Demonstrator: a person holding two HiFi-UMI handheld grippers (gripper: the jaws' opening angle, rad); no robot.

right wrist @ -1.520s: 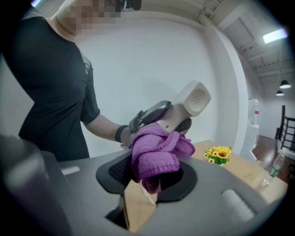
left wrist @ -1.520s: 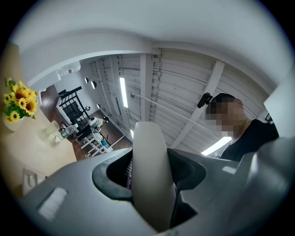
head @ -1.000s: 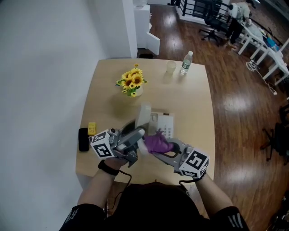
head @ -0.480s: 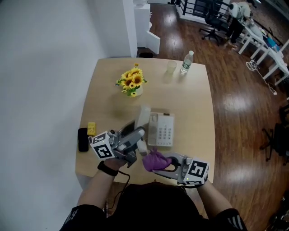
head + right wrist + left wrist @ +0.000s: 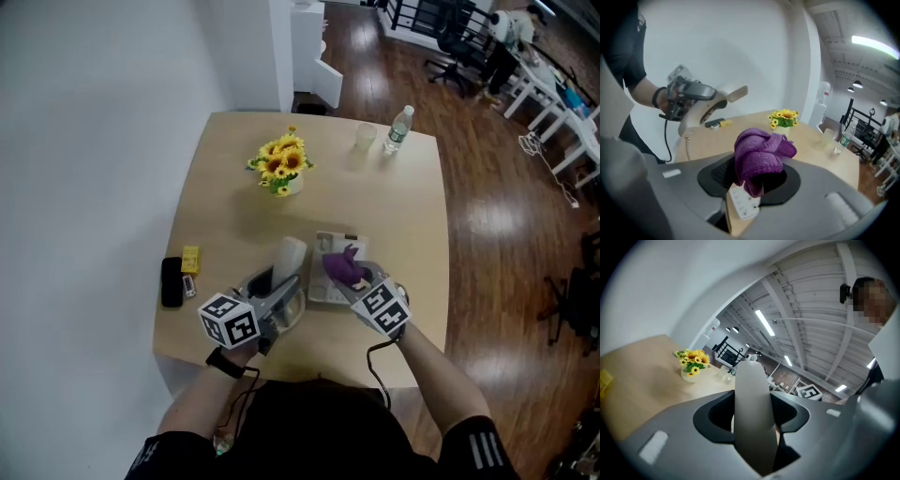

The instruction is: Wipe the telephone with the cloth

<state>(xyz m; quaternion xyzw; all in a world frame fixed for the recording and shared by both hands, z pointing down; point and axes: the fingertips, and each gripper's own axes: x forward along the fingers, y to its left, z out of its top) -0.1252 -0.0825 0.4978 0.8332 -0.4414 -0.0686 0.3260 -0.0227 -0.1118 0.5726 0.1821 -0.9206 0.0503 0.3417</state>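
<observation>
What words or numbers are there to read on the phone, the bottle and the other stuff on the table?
No text here can be read.
Telephone keypad: key marks too small and blurred.
Handset: plain, no print showing.
Water bottle label: too small.
Yellow item: too small.
Marker cubes: black-and-white patterns, no words.

Left marker cube (image 5: pixel 230 325): you see only a black-and-white square pattern, no letters.
Right marker cube (image 5: pixel 381 307): the same kind of pattern, no digits.
Telephone (image 5: pixel 743 203): key print too small for you to read.
Water bottle (image 5: pixel 397 128): label unreadable.
</observation>
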